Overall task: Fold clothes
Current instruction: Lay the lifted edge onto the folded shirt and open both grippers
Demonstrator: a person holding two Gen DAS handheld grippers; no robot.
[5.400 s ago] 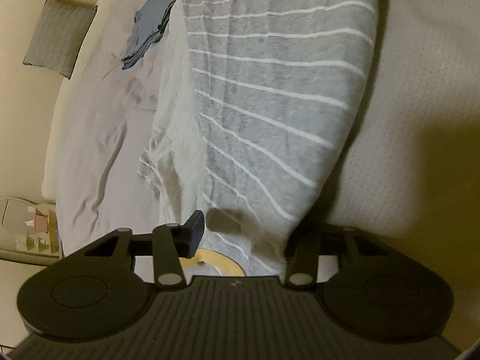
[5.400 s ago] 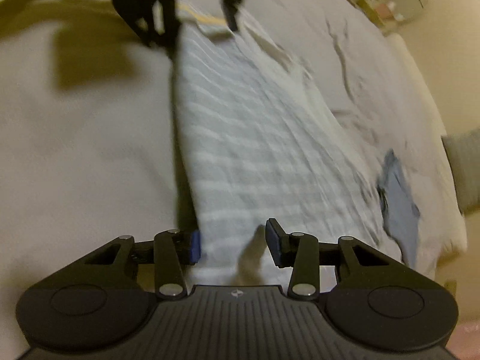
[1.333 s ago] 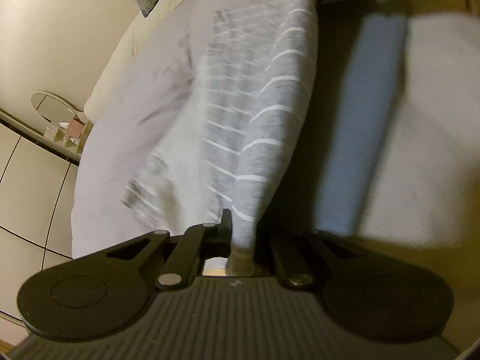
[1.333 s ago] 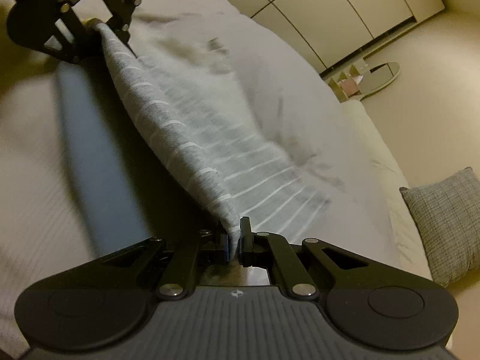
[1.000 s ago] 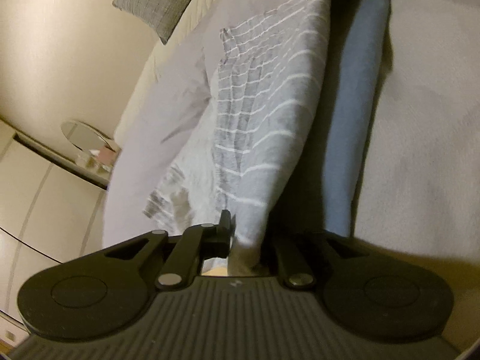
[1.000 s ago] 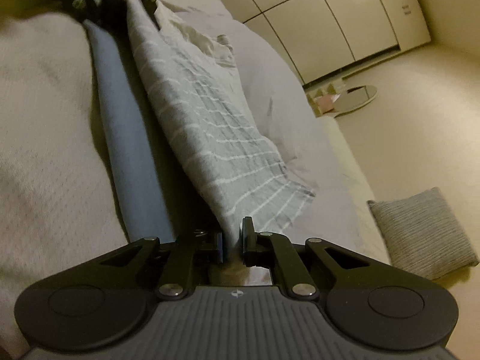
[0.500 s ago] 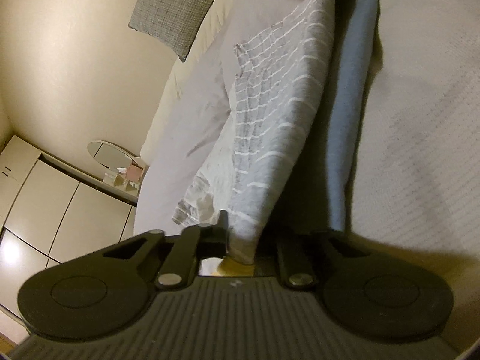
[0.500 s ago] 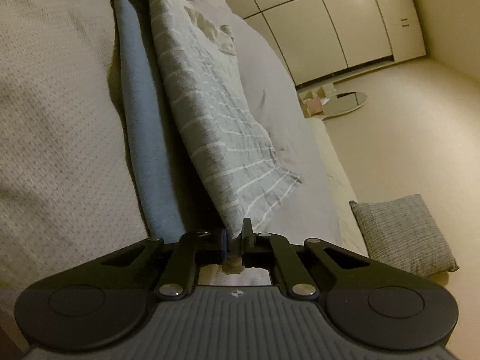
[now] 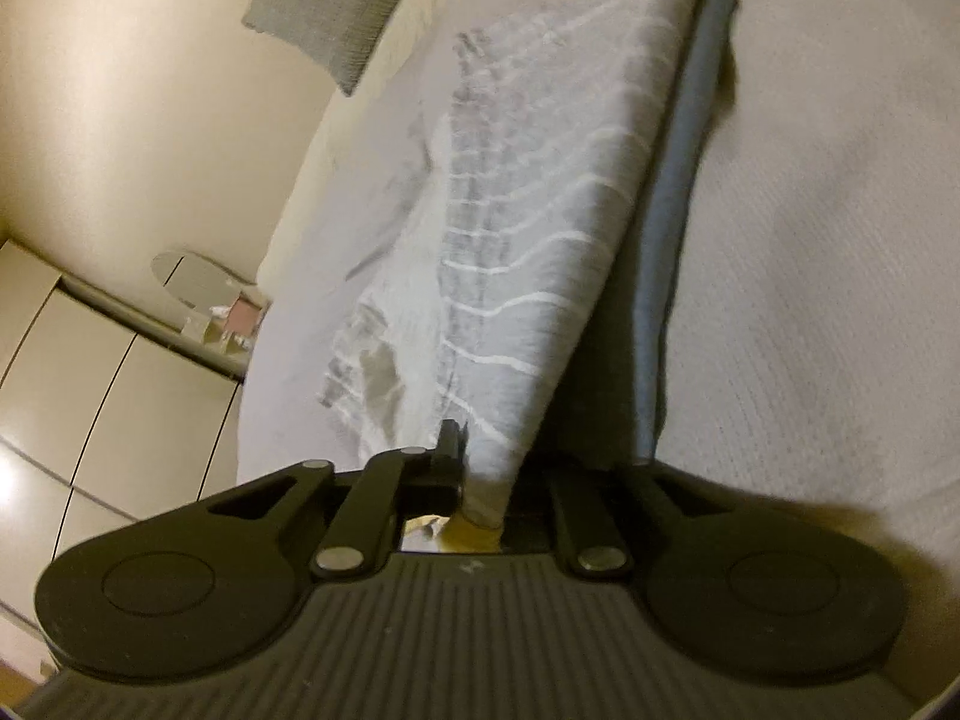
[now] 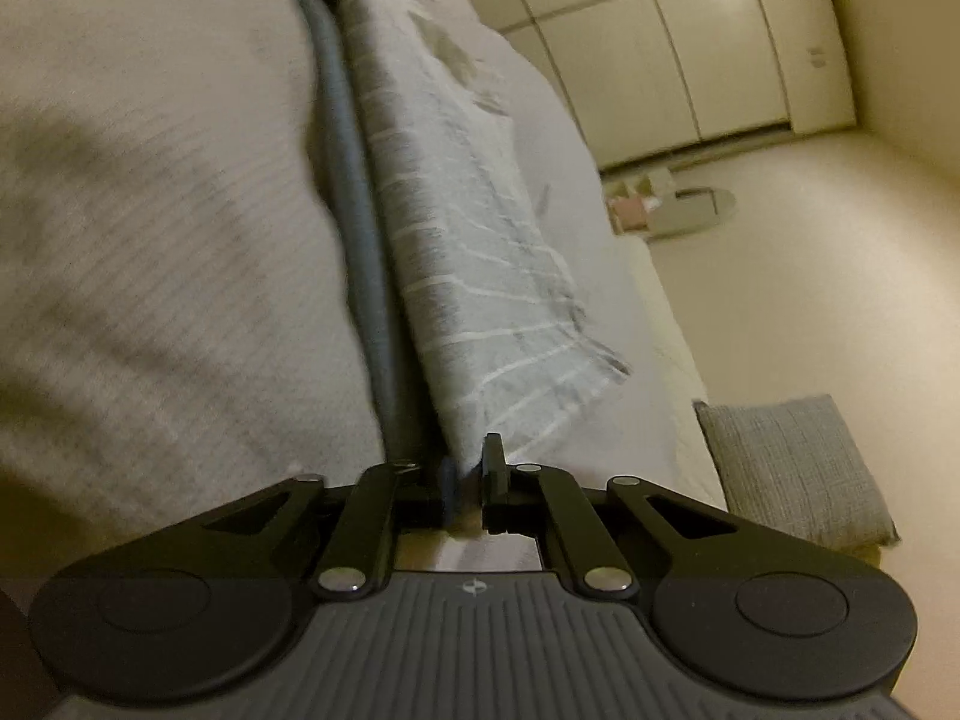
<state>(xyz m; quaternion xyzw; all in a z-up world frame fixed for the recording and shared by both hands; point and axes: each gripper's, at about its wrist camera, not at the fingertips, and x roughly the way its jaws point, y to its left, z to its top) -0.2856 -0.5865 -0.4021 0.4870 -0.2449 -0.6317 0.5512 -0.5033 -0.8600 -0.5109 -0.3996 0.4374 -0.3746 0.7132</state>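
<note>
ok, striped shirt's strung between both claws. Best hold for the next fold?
Keep the two ends of the top edge. The left claw and right claw each pinch an end of the striped shirt, so it hangs flat above the bed. Any re-grip should come from the outer ends.

The left tool (image 9: 480, 474) has its right finger hidden behind the striped shirt (image 9: 540, 276), whose far end runs out past the top edge. Both views are smeared by motion blur, so the shirt's stripes and the bed (image 9: 810, 240) cover's weave lose detail. The small items by the oval mirror (image 10: 690, 210) are too small to identify. The grey cushion (image 9: 336, 0) is cut off at the top.
</note>
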